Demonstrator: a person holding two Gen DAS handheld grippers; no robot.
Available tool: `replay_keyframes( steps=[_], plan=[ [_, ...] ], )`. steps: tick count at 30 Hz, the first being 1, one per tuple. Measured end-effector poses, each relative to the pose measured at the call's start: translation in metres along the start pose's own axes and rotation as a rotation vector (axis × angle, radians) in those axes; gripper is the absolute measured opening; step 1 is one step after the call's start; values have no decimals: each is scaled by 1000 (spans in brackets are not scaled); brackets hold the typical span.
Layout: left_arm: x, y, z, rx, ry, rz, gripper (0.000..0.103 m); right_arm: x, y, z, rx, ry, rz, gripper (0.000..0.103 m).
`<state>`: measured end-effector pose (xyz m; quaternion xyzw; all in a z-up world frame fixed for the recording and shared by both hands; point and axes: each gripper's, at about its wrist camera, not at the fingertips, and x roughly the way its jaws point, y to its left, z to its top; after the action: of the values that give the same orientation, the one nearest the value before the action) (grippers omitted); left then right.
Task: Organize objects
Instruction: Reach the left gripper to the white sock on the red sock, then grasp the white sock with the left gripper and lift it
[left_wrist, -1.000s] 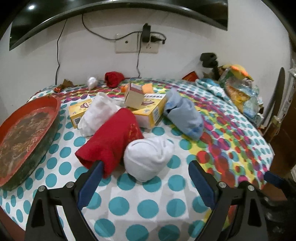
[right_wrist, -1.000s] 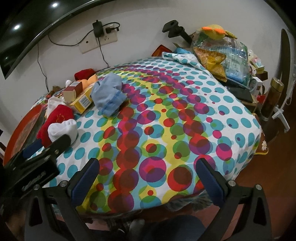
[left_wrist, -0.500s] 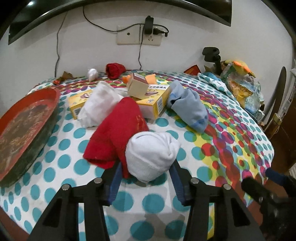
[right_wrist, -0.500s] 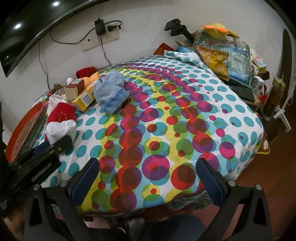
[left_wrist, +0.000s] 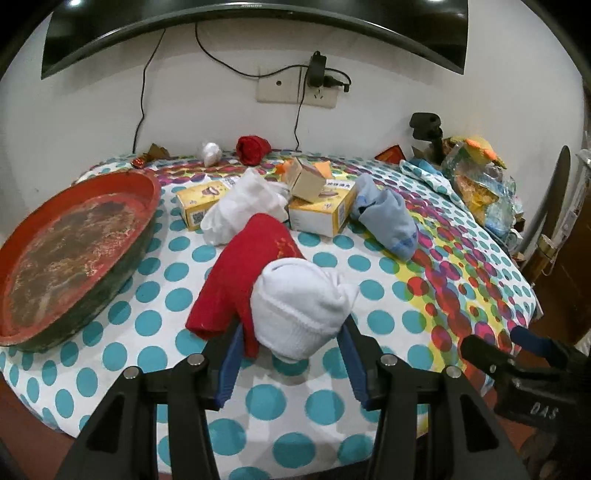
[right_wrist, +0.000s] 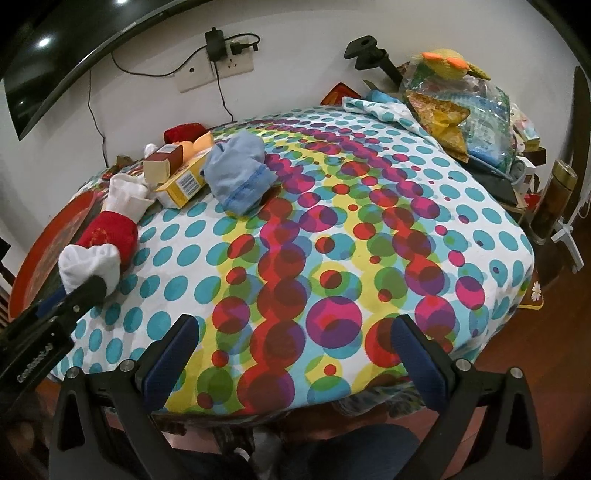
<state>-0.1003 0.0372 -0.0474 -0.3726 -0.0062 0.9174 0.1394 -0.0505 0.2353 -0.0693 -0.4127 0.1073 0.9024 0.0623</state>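
Note:
My left gripper (left_wrist: 291, 347) is shut on a rolled white sock (left_wrist: 299, 306) and holds it just above the dotted tablecloth; it also shows in the right wrist view (right_wrist: 90, 264). A red sock (left_wrist: 243, 273) lies against it on the left. Behind are another white sock (left_wrist: 243, 206), two yellow boxes (left_wrist: 321, 214), a small tan box (left_wrist: 304, 182) and a blue sock (left_wrist: 388, 218). My right gripper (right_wrist: 291, 354) is open and empty over the table's near edge.
A large red tray (left_wrist: 74, 251) lies at the left edge. A red sock ball (left_wrist: 253, 147) and a small white ball (left_wrist: 211, 152) sit by the wall. Snack bags (right_wrist: 454, 114) and a phone stand (right_wrist: 369, 50) crowd the far right.
My left gripper moved forward and closed around the rolled white sock, lifting it slightly. My right gripper stayed open and barely moved.

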Motion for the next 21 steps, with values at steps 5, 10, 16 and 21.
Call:
replay_keyframes(
  steps=[5, 10, 16, 21],
  plan=[
    [2, 13, -8, -37, -18, -31, 55, 2, 3, -1, -7, 8, 11, 103],
    [-29, -2, -17, 63, -85, 15, 58, 2, 2, -1, 1, 13, 18, 103],
    [-51, -13, -14, 171, -197, 40, 74, 1, 0, 1, 17, 13, 30, 103],
    [-27, -18, -17, 171, -70, 35, 74, -3, 2, 1, 6, 4, 33, 103]
  ],
)
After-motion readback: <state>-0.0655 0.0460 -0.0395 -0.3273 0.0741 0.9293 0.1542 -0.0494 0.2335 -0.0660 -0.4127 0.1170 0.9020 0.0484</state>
